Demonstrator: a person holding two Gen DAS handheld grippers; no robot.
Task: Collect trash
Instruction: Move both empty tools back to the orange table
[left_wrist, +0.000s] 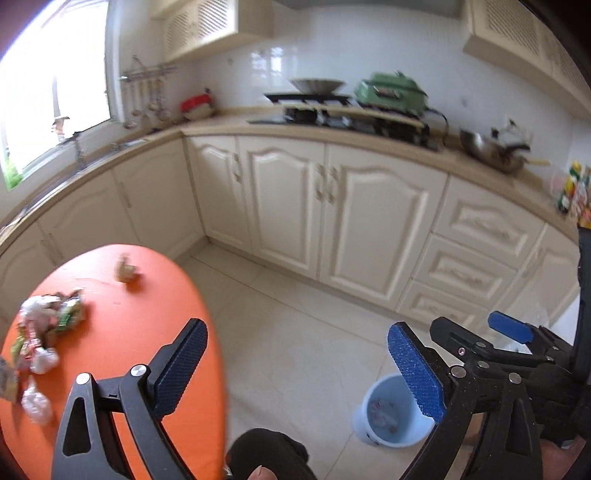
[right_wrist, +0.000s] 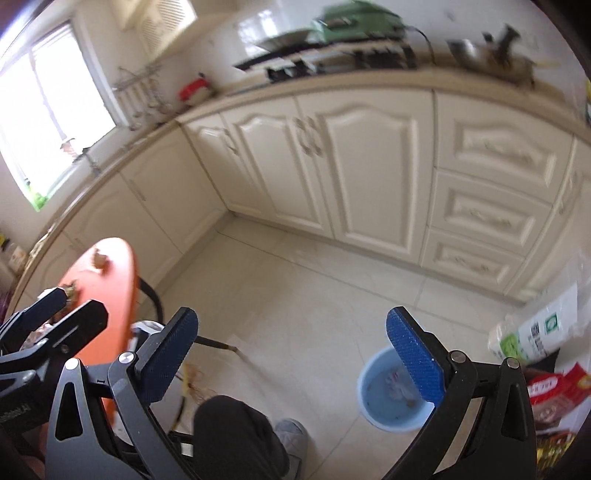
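Note:
Crumpled wrappers and plastic trash (left_wrist: 44, 332) lie on the left part of the round orange table (left_wrist: 147, 325), with a small brown scrap (left_wrist: 126, 271) farther back. A light blue bin (left_wrist: 391, 413) with some trash inside stands on the floor; it also shows in the right wrist view (right_wrist: 388, 398). My left gripper (left_wrist: 299, 365) is open and empty, between the table edge and the bin. My right gripper (right_wrist: 291, 354) is open and empty, above the floor left of the bin. It shows at the right of the left wrist view (left_wrist: 509, 332).
Cream kitchen cabinets (left_wrist: 332, 206) run along the back and left, with a stove (left_wrist: 332, 110) and pans on the counter. Bags and packets (right_wrist: 546, 354) lie on the floor at right. The person's dark-trousered knee (right_wrist: 236, 432) and the table's legs are below.

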